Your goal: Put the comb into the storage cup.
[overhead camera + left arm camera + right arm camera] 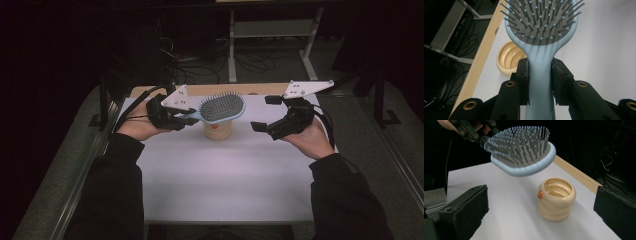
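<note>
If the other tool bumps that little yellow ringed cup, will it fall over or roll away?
The cup looks squat, standing upright on a flat base on the table, so a gentle nudge would probably slide it rather than tip it. It seems hollow, so likely light. Knocked onto its round side, it might roll.

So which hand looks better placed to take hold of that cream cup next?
The right gripper, probably: its jaws stand wide open and aimed at the cup. The left gripper is busy, clamped on the hairbrush handle.

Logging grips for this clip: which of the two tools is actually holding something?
The left tool: it clamps the blue hairbrush by its handle above the beige cup. The right tool is open, with nothing between its jaws.
</note>
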Available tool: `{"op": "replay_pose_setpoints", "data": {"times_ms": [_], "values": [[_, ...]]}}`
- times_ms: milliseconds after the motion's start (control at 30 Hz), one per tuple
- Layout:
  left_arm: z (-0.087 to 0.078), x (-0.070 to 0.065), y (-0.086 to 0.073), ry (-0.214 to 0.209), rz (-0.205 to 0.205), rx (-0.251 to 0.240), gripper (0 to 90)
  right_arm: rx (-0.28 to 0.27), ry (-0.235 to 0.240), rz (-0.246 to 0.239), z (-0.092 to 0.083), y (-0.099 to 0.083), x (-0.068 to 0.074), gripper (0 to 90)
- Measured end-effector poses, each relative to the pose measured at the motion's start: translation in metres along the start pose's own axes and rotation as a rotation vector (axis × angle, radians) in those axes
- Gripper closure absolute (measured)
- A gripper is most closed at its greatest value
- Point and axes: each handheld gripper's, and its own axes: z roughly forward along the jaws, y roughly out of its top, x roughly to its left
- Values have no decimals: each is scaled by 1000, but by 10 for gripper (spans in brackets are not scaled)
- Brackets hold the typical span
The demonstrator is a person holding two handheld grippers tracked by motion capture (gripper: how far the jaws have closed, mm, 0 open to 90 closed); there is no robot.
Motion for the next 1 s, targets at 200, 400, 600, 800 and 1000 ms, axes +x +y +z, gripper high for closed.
{"op": "replay_pose_setpoints", "data": {"times_ms": [200, 400, 600, 800, 1000], "values": [[4, 0, 3, 17, 6, -12, 701, -19, 11, 41, 3, 12, -2, 0], [5, 0, 8, 21, 8, -30, 701, 10, 21, 74, 12, 24, -5, 0], [6, -2, 10, 24, 16, -39, 701, 78, 43, 118, 23, 34, -6, 0], [6, -3, 10, 22, 15, -48, 701, 95, 99, 216, 32, 39, -12, 81], [5, -3, 7, 34, 8, -61, 701, 115, 177, 330, 37, 40, -18, 146]]}}
